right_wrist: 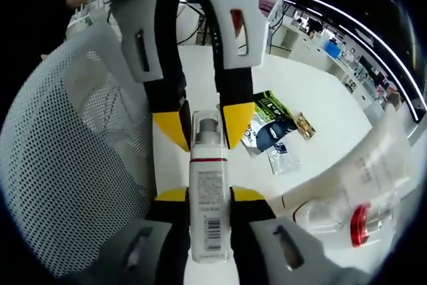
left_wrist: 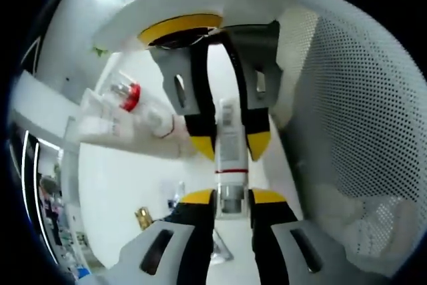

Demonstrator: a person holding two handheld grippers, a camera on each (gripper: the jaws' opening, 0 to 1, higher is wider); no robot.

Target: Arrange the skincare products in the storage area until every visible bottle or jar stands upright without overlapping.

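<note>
A slim white bottle (left_wrist: 230, 139) with a red band and a grey cap (left_wrist: 230, 198) is held in the air between both grippers. My left gripper (left_wrist: 232, 197) is shut on the cap end. My right gripper (left_wrist: 231, 143) comes in from the top and is shut on the white body. In the right gripper view the bottle (right_wrist: 209, 211) runs up between my right gripper (right_wrist: 209, 195) jaws, and the left gripper (right_wrist: 203, 128) clamps its grey cap (right_wrist: 208, 128). A clear bottle with a red cap (left_wrist: 127, 95) (right_wrist: 360, 221) lies on the white table.
A white perforated basket (left_wrist: 347, 98) (right_wrist: 80, 165) stands right beside the held bottle. Sachets and small packets (right_wrist: 270, 125) and a small gold item (right_wrist: 305, 125) lie on the white table (right_wrist: 313, 85). Shelves and desks stand beyond the table edge.
</note>
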